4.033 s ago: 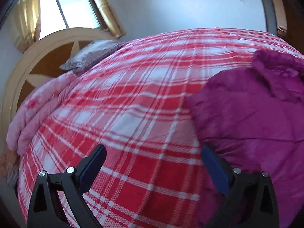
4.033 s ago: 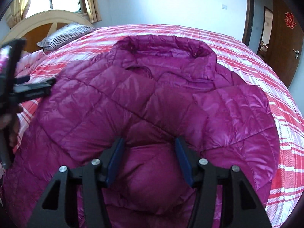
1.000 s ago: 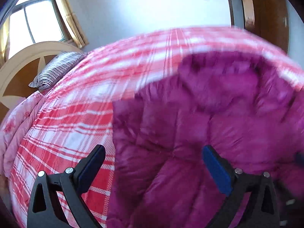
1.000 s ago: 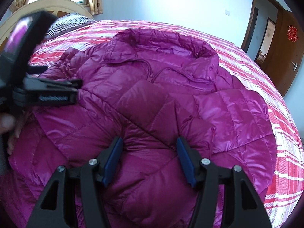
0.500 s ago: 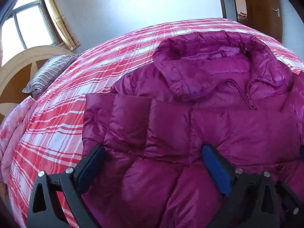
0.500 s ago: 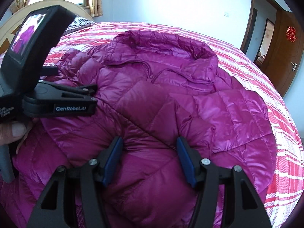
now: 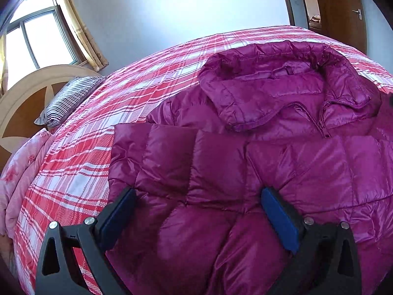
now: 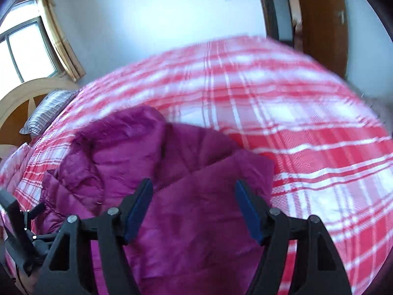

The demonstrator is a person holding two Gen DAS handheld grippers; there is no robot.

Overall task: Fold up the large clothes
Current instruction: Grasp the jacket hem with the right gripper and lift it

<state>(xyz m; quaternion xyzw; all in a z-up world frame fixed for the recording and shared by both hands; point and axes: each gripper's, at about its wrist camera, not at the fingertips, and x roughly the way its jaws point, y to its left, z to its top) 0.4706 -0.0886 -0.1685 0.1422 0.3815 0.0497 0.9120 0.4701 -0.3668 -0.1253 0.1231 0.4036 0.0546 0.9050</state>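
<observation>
A magenta quilted down jacket (image 7: 258, 152) lies front up on a red and white plaid bed cover (image 7: 103, 132), collar at the far end, both sleeves folded across the chest. My left gripper (image 7: 196, 206) is open and empty just above the folded left sleeve. In the blurred right wrist view the jacket (image 8: 172, 172) lies at lower left. My right gripper (image 8: 194, 196) is open and empty above the jacket's right side. The left gripper's body (image 8: 22, 241) shows at the left edge there.
A striped pillow (image 7: 66, 100) and a wooden headboard (image 7: 27, 103) are at the far left. A pink quilt (image 7: 17, 179) lies along the left bed edge. A brown door (image 7: 341, 7) stands at the back right. Plaid cover (image 8: 307, 147) spreads right of the jacket.
My right gripper has swung quickly to the right, from over the jacket's middle to its right side. My left gripper has edged closer over the folded sleeve.
</observation>
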